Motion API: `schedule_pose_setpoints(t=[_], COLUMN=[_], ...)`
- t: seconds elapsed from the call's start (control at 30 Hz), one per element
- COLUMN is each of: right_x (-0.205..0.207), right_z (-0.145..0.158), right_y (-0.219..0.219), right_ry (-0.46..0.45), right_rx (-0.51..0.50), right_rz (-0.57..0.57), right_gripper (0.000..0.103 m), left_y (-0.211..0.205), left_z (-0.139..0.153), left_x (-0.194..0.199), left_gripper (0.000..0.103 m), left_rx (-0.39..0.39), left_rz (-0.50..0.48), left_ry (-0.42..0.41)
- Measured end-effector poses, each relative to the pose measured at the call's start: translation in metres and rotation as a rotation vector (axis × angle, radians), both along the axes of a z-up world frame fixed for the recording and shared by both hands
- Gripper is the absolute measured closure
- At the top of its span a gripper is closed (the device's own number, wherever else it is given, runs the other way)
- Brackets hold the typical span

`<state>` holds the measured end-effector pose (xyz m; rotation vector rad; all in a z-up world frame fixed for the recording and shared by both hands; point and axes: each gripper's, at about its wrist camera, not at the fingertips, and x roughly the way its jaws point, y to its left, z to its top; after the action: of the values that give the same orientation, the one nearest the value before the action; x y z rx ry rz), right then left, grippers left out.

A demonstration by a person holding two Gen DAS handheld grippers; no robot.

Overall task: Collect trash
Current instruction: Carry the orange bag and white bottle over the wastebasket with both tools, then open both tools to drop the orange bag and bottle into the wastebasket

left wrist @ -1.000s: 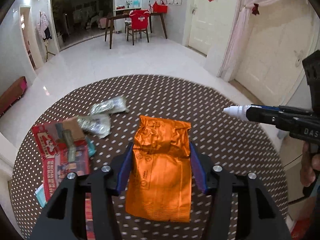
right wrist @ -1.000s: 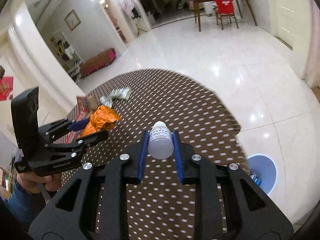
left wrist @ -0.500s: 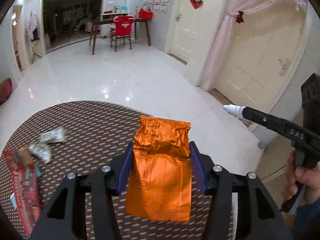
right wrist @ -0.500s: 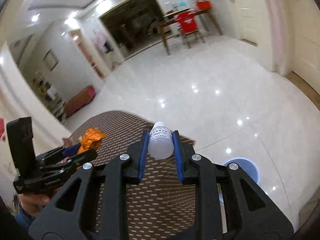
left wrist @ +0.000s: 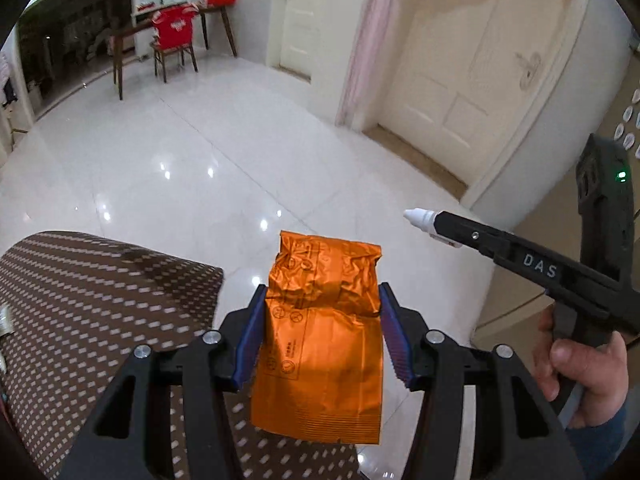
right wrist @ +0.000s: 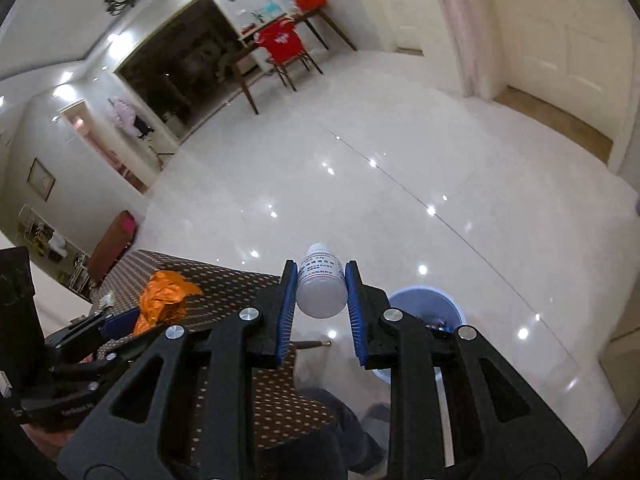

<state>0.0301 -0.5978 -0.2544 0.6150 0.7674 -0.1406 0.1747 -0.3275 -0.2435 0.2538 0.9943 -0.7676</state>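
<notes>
Left gripper [left wrist: 320, 344]: clamped on an orange foil packet [left wrist: 320, 332]. The blue pads press both long edges; the packet stands upright between them, crumpled top sticking out ahead toward 12 o'clock, lower end hanging back past the pads toward 6.

Right gripper [right wrist: 320, 296]: closed on a small white bottle [right wrist: 321, 286]. The pads squeeze its sides, with the capped, labelled end pointing forward at 12 and the rounded base toward the camera. In the left wrist view the same bottle's white tip pokes from the black fingers at 2 o'clock, and a hand [left wrist: 584, 376] grips the handle at 4.

The table [left wrist: 100, 300], brown cloth with pale dashes, lies at 8–9 o'clock from the left gripper; the packet is out past its edge, over the floor. From the right wrist view the table sits at 8 o'clock, with the packet at about 9.

Just beyond the right gripper at 3–4 o'clock, a blue bin [right wrist: 436, 300] stands on the floor [right wrist: 360, 184], partly hidden by the right finger. A few bits lie inside; unidentifiable.

Far off at 11–12 o'clock: a red-covered chair [right wrist: 282, 46] at a wooden desk.
</notes>
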Motion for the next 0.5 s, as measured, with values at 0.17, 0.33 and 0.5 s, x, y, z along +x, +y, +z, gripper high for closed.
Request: schedule_pose_setpoints(t=[0.17,0.33,0.5], right_x=[0.004,0.01,0.02], right_z=[-0.028,-0.051,-0.074], right_y=[-0.014,-0.03,-0.044], right_ry=[0.048,0.082,0.111], right_rx=[0.04,0.089,0.179], right_rz=[-0.025,-0.042,-0.059], right_gripper=[0.079,0.078,0.068], left_y=[-0.035,-0.061,-0.083], left_z=[-0.03,-0.056,-0.082], left_x=[0.015,0.037,0.042], left_gripper=[0.05,0.05,0.032], left_rx=[0.081,0.142,0.196], left_rz=[-0.027,-0.049,-0.11], left_ry=[0.056,0.132,0.19])
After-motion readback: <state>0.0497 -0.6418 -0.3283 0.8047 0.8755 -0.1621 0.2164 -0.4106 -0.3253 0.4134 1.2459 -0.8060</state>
